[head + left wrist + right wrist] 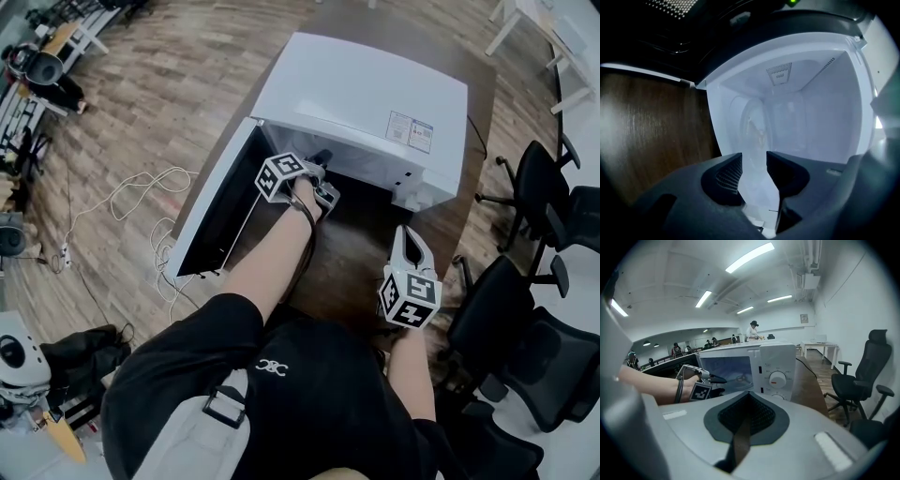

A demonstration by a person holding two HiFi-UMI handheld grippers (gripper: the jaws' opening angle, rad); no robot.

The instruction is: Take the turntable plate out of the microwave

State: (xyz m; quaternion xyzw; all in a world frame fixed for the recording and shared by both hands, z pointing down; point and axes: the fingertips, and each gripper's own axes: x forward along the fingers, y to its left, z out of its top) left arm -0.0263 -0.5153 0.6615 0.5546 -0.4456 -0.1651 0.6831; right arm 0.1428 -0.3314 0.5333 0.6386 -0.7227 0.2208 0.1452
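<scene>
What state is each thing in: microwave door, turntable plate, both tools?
microwave door: wide open.
turntable plate: inside the microwave, not gripped.
left tool: at the cavity opening, jaws apart, pads pressing on nothing.
right tool: outside, in front of the microwave, jaws together, empty.

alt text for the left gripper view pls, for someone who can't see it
The left gripper, jaws apart with nothing gripped, looks into the open white cavity of the microwave, where the round turntable plate shows faintly. The dark open door runs along the top and the brown wooden table fills the left.
</scene>
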